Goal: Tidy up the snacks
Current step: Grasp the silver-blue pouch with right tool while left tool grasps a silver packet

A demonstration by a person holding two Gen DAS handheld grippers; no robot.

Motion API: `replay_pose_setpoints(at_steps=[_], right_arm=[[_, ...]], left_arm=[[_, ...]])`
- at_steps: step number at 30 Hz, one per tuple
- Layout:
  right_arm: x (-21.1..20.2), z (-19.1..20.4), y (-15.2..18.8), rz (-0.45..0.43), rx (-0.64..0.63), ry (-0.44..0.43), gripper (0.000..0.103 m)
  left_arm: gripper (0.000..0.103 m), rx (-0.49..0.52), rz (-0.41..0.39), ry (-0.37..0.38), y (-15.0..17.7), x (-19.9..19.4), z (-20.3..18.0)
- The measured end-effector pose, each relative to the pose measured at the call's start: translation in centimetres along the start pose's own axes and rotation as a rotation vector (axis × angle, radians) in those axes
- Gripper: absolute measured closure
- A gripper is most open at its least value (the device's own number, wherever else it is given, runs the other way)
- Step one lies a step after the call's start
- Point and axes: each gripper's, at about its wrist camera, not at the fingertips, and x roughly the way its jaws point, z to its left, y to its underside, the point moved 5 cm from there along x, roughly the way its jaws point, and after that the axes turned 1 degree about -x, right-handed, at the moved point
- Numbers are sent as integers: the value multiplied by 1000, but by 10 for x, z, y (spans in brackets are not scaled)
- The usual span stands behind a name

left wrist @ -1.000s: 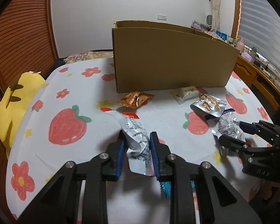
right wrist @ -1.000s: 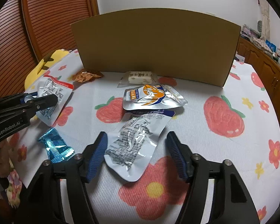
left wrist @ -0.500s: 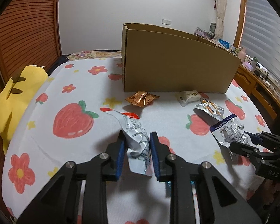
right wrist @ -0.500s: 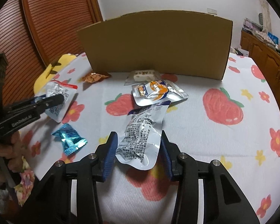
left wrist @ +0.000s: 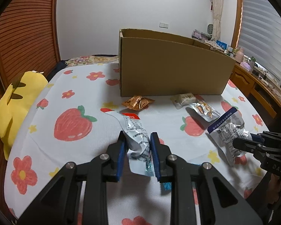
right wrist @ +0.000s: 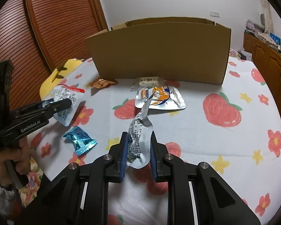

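A bed under a white sheet printed with strawberries and flowers fills both views, with a tall cardboard box standing on it toward the far side; its inside is hidden behind the near wall. A yellow plush lies left of the box at the sheet's edge, partly cut off.

The left gripper is clenched on a silver packet with a red strip, held off the sheet well in front of the box. The right gripper is clenched on a silver packet with a blue strip, also lifted in front of the box; its far end twists edge-on in the right wrist view, so the strip barely shows there.

Six snack packets can be counted. Beyond the two held, four lie on the sheet: an orange wrapper just before the box's left corner, a pale bar touching the box's foot, a silver pouch with orange print just in front of that bar, and a blue wrapper nearer the grippers, mostly hidden under the left gripper in its own view. Print on all packets is too small to read.
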Motion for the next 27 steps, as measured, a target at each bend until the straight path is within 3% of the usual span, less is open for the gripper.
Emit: replay_pose_setpoints(at_steps=[19, 27], right_arm=[[-55, 1, -19, -104, -25, 7, 85], [-57, -7, -27, -127, -72, 8, 85]], left_arm=[[80, 53, -106, 53, -31, -42, -26], [80, 49, -138, 100, -47, -31, -37]])
